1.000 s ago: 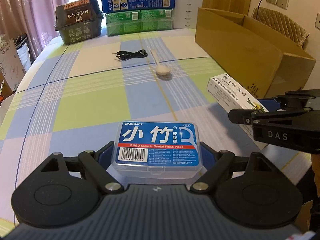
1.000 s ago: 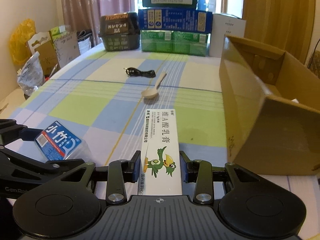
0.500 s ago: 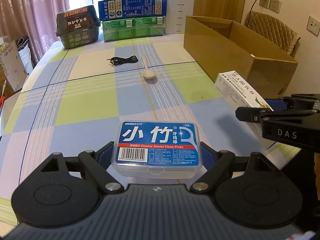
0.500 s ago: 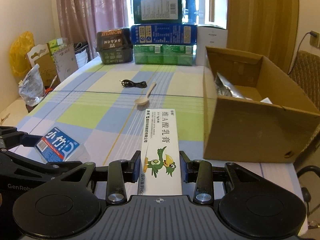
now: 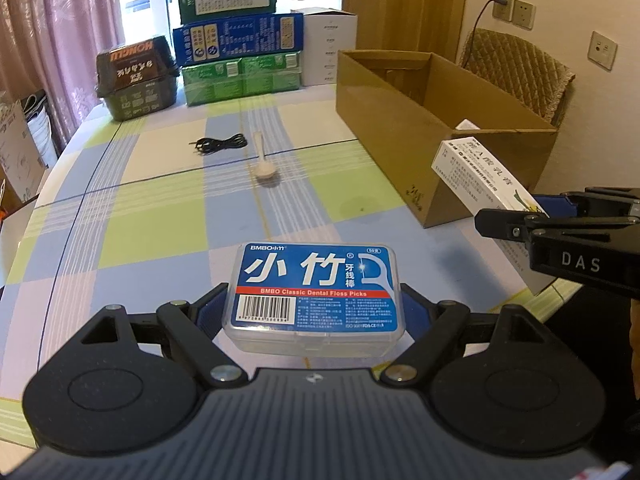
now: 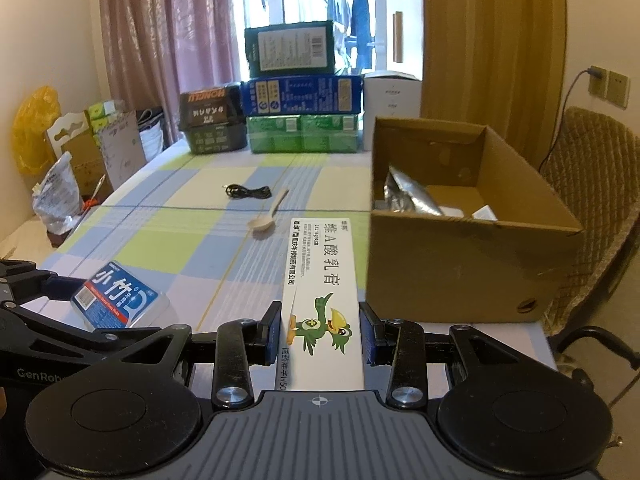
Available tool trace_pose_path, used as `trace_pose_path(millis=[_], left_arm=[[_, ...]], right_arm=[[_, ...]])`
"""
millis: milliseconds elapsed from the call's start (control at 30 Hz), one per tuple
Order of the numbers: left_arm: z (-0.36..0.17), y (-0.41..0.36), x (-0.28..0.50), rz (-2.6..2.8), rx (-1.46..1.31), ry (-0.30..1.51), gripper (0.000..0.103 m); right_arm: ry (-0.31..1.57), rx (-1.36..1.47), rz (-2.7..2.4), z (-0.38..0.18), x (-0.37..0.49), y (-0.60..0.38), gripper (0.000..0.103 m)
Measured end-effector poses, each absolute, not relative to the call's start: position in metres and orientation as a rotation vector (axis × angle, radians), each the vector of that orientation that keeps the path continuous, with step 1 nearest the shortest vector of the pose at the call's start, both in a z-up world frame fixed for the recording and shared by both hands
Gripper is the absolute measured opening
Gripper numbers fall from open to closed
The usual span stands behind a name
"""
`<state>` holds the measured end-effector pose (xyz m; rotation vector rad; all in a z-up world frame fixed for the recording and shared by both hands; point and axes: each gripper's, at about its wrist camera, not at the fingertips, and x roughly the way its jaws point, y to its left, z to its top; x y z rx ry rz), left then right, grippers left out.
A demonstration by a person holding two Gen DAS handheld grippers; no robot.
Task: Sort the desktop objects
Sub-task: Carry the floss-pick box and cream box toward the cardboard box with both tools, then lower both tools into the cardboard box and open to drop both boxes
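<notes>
Blue "BMBO" floss box [image 5: 315, 292]

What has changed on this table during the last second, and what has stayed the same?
Both hand-held grippers rose and pulled back from the table: the left lifted the floss pick case, the right the ointment box, so the inside of the cardboard box now shows. Both grips stayed shut. The spoon and black cable did not move.

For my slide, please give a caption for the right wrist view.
Right gripper holds ointment box beside open cardboard box.
</notes>
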<state>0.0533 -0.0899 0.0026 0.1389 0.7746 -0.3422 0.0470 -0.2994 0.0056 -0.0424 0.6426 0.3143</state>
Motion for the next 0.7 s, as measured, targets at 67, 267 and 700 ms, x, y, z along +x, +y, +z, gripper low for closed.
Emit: trace_pose_path(millis=[67, 267, 700], left_arm=[[0.006, -0.094, 0.053, -0.350, 0.139, 0.773, 0.083], [0.018, -0.110, 0.058, -0.381, 0.136, 0.749, 0.083], [0.058, -0.171, 0.098, -0.491, 0.162, 0.657, 0.083]], right_arm=[[0.635, -0.039, 0.308, 0.010, 0.045, -0.305, 0.036], [0.611, -0.028, 0.288, 0.027, 0.042, -0.320, 0.035], [0.542, -0.030, 0.204, 0.067, 0.080, -0.378, 0.036]])
